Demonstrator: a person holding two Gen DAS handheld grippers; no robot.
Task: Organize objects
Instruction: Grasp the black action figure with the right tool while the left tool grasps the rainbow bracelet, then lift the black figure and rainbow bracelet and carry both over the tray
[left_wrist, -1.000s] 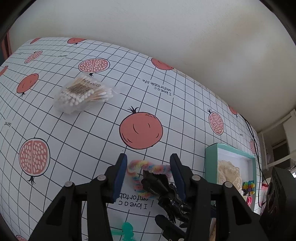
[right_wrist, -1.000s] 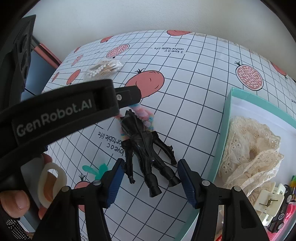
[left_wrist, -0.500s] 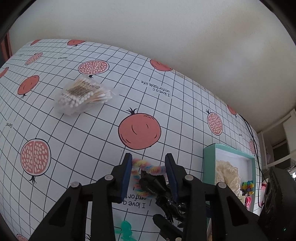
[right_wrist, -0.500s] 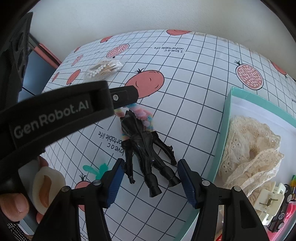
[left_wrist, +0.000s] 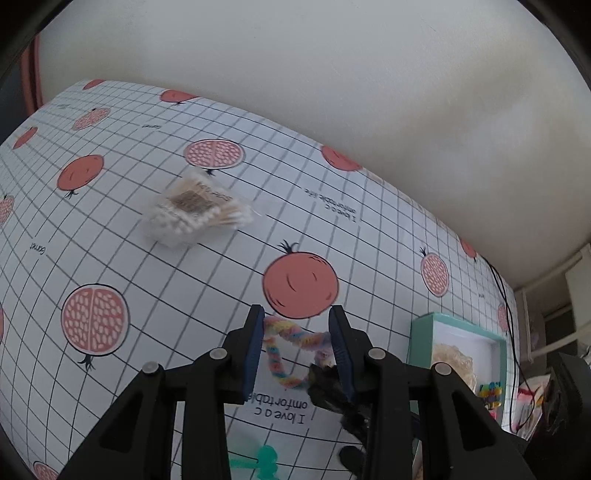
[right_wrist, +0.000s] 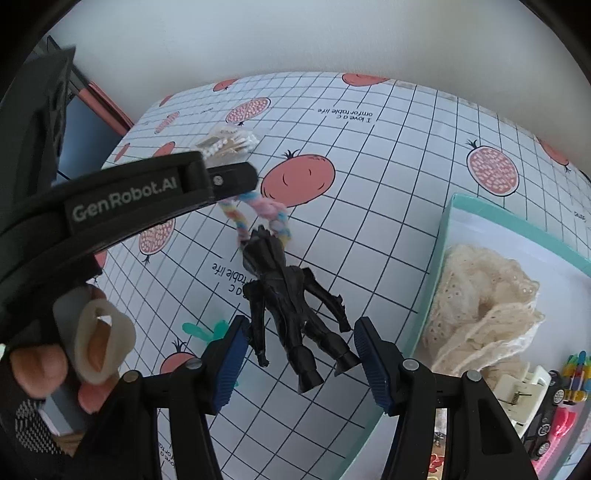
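Hair tie (left_wrist: 291, 352), pastel, sits pinched in left gripper (left_wrist: 297, 349); right gripper (right_wrist: 299, 363) open astride black figure (right_wrist: 291, 299); gridded fruit-print tablecloth (left_wrist: 155, 280), plain wall (left_wrist: 332, 74).

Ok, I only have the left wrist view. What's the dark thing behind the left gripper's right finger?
Observer: A black toy figure, lying flat on the tablecloth.
Operator: Has the right gripper grabbed it?
Observer: No. The right gripper is open, its fingers flanking the figure's legs.
Operator: Anything in the teal box I can't see?
Observer: Yes, the teal box also holds a white hair claw.
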